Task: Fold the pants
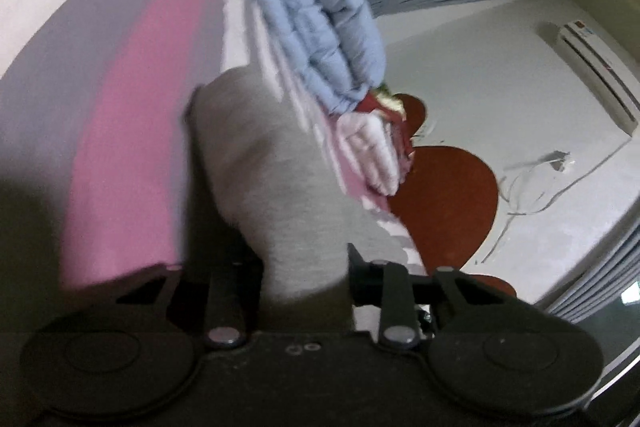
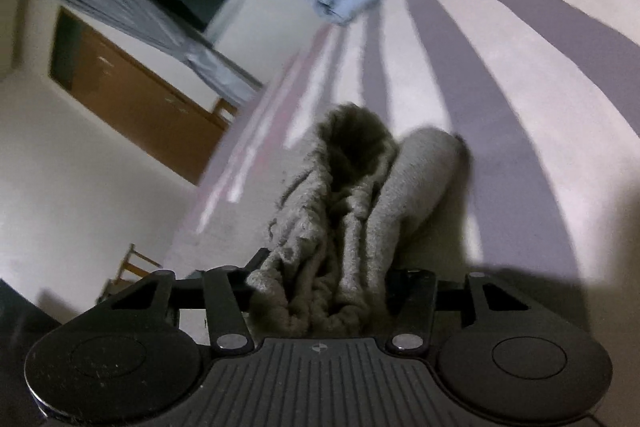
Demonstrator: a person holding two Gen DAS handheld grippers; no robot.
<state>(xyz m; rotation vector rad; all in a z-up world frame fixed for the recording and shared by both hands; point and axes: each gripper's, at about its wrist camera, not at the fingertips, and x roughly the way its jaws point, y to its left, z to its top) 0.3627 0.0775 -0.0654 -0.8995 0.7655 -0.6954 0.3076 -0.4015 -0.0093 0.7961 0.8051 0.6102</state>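
On striped pink, grey and white bedsheet (image 2: 500, 75): grey knitted fleece pants (image 1: 260, 163), gripped at both ends, fold step under way.

Left gripper (image 1: 306, 277) clamped on smooth grey cloth; right gripper (image 2: 320, 287) clamped on bunched, ribbed edge of same pants (image 2: 352, 211), jaws partly apart round thick fabric. Garment resting on bed, bundled between both tongs. Folded pale blue quilted blanket (image 1: 320, 27) well apart, against wall. Next move, by judgement: lift and spread both ends taut, then lay flat for halving; risk of slipping bunched layers.
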